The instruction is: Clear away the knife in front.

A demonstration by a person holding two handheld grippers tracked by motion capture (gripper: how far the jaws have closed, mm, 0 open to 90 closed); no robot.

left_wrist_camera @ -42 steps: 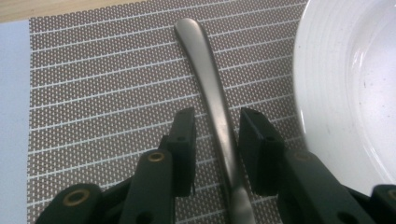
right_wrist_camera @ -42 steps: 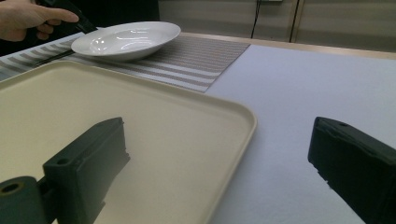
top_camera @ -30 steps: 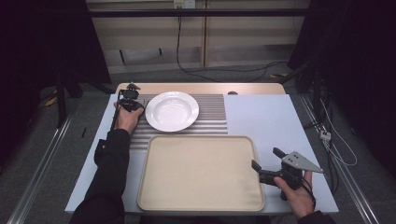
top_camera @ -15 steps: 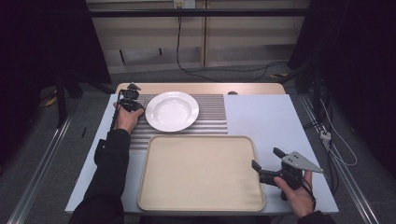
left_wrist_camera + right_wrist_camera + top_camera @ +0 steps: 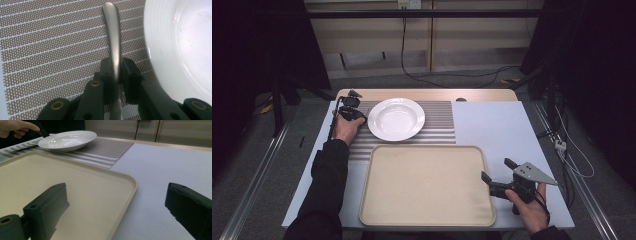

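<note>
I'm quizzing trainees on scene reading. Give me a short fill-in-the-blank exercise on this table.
1. The left claw is shut on a metal ____.
2. The white plate rests on a striped ____.
3. The beige tray holds ____.
4. The right claw straddles the tray's edge with its jaws ____.

Answers: utensil handle; placemat; nothing; open

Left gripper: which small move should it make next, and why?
Probably open and release. The left gripper is shut on a metal utensil handle that lies low over the striped placemat, beside the white plate. Whether the handle already rests on the mat I cannot tell, so lower gently first.
</note>
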